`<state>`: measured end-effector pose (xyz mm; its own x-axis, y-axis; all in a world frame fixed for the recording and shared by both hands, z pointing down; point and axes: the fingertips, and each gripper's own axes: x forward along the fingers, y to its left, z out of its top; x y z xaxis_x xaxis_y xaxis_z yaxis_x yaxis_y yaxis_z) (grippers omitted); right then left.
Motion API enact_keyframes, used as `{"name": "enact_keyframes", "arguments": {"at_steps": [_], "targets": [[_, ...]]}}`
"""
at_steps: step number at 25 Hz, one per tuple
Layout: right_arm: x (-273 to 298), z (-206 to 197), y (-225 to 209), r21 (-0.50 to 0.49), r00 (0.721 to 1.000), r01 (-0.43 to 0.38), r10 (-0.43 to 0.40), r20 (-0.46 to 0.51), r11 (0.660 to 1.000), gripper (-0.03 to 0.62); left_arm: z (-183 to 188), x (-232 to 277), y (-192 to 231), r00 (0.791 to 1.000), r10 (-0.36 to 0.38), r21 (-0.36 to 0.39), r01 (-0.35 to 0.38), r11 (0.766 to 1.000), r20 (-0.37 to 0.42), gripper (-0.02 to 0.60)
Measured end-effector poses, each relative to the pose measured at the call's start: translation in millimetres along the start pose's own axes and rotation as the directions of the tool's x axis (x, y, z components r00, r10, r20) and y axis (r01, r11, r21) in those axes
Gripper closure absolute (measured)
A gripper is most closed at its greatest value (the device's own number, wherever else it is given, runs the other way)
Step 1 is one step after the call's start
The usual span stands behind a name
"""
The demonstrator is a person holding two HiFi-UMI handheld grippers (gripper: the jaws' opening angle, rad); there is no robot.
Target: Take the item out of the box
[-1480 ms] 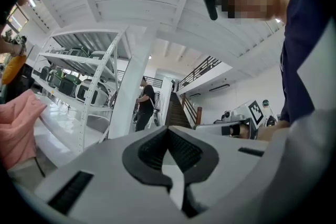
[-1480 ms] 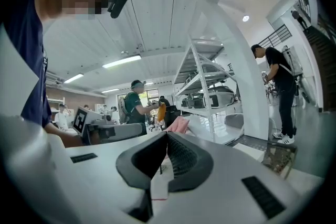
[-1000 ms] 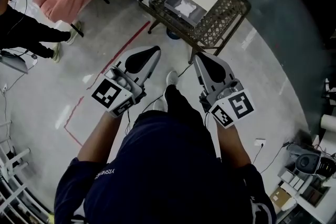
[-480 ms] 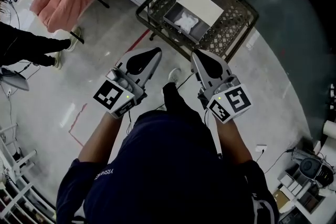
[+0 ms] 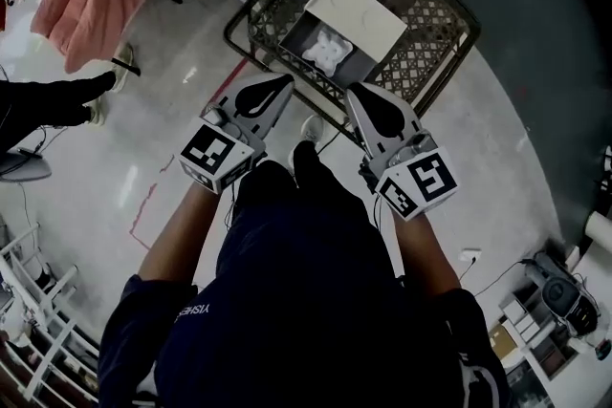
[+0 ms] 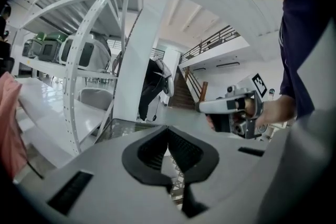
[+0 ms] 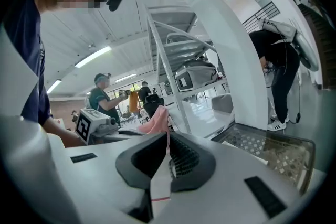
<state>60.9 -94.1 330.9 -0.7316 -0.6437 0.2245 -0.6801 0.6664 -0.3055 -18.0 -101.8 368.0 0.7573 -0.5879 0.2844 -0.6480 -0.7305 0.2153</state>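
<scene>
Lying in the open box just ahead of both tips, the white item appears soft, crumpled and light, though detail is poor. The left gripper and right gripper are pressed together, empty. A gentle pinch on a raised fold is advised.

White box in wire basket on floor
</scene>
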Motion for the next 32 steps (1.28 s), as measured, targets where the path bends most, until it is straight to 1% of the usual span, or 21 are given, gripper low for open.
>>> {"name": "enact_keyframes", "arguments": {"at_steps": [2, 6, 10, 13, 16, 18, 21, 25, 27, 29, 32], "targets": [[10, -7, -17, 0.020, 1.000, 0.010, -0.009, -0.011, 1.000, 0.572, -16, 24, 17, 0.999, -0.016, 0.008, 0.016, 1.000, -0.045, 0.575], [24, -27, -42, 0.047, 0.999, 0.024, -0.023, -0.039, 0.999, 0.572, -46, 63, 42, 0.994, -0.039, 0.006, 0.040, 0.999, -0.100, 0.568], [44, -44, -61, 0.072, 0.998, 0.044, -0.040, -0.057, 0.996, 0.572, -74, 93, 69, 0.986, -0.058, 0.013, 0.061, 0.998, -0.158, 0.531], [59, -60, -71, 0.102, 0.996, 0.070, -0.063, -0.070, 0.992, 0.572, -98, 108, 87, 0.975, -0.081, 0.002, 0.083, 0.997, -0.205, 0.511], [78, -83, -88, 0.133, 0.992, 0.097, -0.086, -0.092, 0.986, 0.572, -134, 131, 110, 0.957, -0.112, -0.020, 0.110, 0.994, -0.267, 0.489], [90, -97, -98, 0.149, 0.989, 0.113, -0.097, -0.113, 0.982, 0.572, -158, 144, 127, 0.942, -0.127, -0.033, 0.123, 0.992, -0.311, 0.479], [102, -112, -115, 0.167, 0.985, 0.132, -0.110, -0.135, 0.977, 0.572, -186, 166, 144, 0.918, -0.137, -0.025, 0.138, 0.990, -0.371, 0.465], [110, -130, -133, 0.193, 0.979, 0.148, -0.116, -0.165, 0.970, 0.572, -214, 188, 150, 0.882, -0.145, -0.013, 0.156, 0.988, -0.448, 0.451], [113, -134, -136, 0.205, 0.978, 0.150, -0.115, -0.174, 0.967, 0.572, -224, 193, 149, 0.857, -0.144, 0.000, 0.166, 0.986, -0.494, 0.446], [117, -137, -140, 0.215, 0.978, 0.150, -0.113, -0.176, 0.965, 0.572, -236, 197, 151, 0.827, -0.136, 0.015, 0.172, 0.985, -0.545, 0.446], [120, -142, -147, 0.222, 0.977, 0.152, -0.112, -0.182, 0.963, 0.572, -255, 202, 154, 0.770, -0.122, 0.029, 0.179, 0.983, -0.627, 0.448]]}}
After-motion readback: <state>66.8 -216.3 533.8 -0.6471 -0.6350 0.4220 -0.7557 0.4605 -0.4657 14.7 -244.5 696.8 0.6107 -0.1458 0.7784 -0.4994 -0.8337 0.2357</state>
